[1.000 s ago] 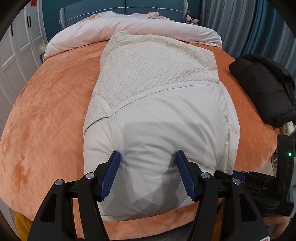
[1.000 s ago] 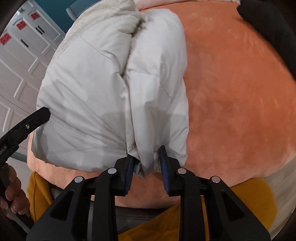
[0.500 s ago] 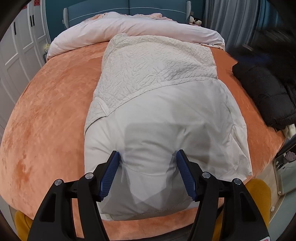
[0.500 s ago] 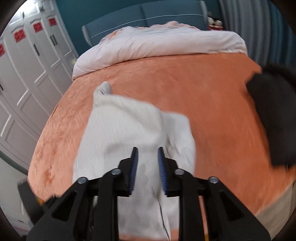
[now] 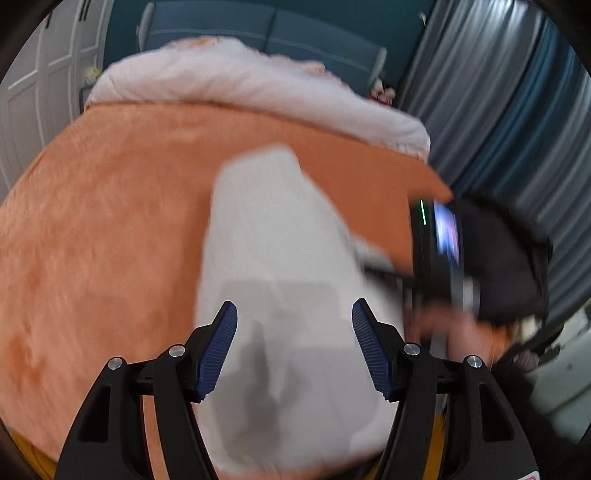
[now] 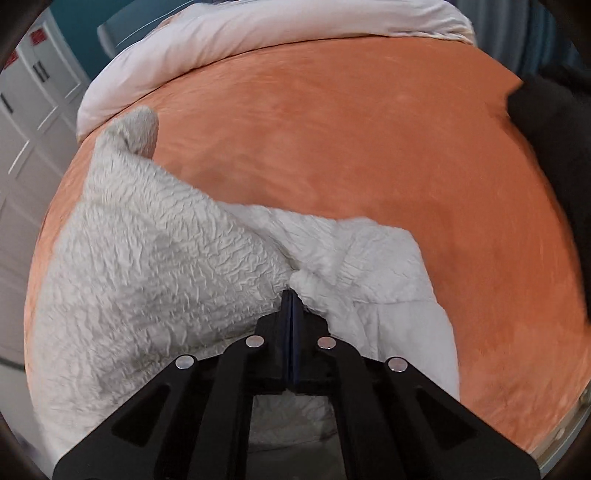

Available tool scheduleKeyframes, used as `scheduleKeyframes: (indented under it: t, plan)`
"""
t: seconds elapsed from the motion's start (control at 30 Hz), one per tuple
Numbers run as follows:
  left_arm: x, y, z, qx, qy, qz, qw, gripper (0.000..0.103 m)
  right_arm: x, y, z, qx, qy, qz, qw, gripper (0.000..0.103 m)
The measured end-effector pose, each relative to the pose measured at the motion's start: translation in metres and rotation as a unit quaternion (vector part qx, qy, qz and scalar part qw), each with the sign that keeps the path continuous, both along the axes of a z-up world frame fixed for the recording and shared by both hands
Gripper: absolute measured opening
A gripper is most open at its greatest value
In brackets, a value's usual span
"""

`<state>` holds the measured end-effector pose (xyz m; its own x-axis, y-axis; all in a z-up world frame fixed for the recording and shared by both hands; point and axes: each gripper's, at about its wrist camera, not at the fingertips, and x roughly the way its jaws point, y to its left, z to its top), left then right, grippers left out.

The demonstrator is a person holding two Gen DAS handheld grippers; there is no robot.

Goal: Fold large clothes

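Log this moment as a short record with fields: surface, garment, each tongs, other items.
surface: bed with orange blanket
garment: white coat, crinkled lining up, lying on the blanket
left tongs: open, above the coat, nothing between the pads
right tongs: just closed; pads together at a bunched fold of the coat, grip on fabric unclear
other items: black jacket at the right edge of the bed; pale duvet at the head

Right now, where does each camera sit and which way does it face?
Left wrist: on the left gripper, open, aimed down over the white jacket toward the headboard; the right hand shows, blurred.
Right wrist: on the right gripper, shut at the jacket's crinkled fabric, facing the pink duvet.
Shared: jacket, orange bedspread, duvet, black garment.
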<state>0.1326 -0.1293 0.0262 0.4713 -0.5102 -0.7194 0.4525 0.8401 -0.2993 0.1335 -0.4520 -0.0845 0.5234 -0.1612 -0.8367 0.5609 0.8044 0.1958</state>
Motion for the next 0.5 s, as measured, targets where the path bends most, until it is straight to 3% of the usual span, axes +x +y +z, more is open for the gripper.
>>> scheduleKeyframes:
  t: [0.1,0.2,0.3,0.43,0.5]
  plan:
    - [0.055,-0.020,0.012,-0.002,-0.007,0.014,0.9999,0.061,0.002,0.003,-0.005,-0.006,0.004,0.004,1.000,0.000]
    - [0.107,-0.050,0.006,0.020,-0.008,0.030,0.9993,0.061,0.008,0.013,-0.007,-0.049,0.018,0.017,0.998,0.000]
    - [0.153,-0.078,-0.026,0.047,0.028,0.046,0.9974,0.061,0.008,0.014,-0.010,-0.055,0.013,0.019,0.998,0.000]
    - [0.181,-0.102,-0.078,0.091,0.077,0.050,0.9917,0.061,0.001,0.002,-0.021,-0.022,-0.011,0.018,1.000,0.000]
    - [0.184,-0.101,-0.092,0.099,0.077,0.059,0.9903,0.064,0.001,-0.004,-0.024,-0.004,-0.022,0.019,1.000,0.000]
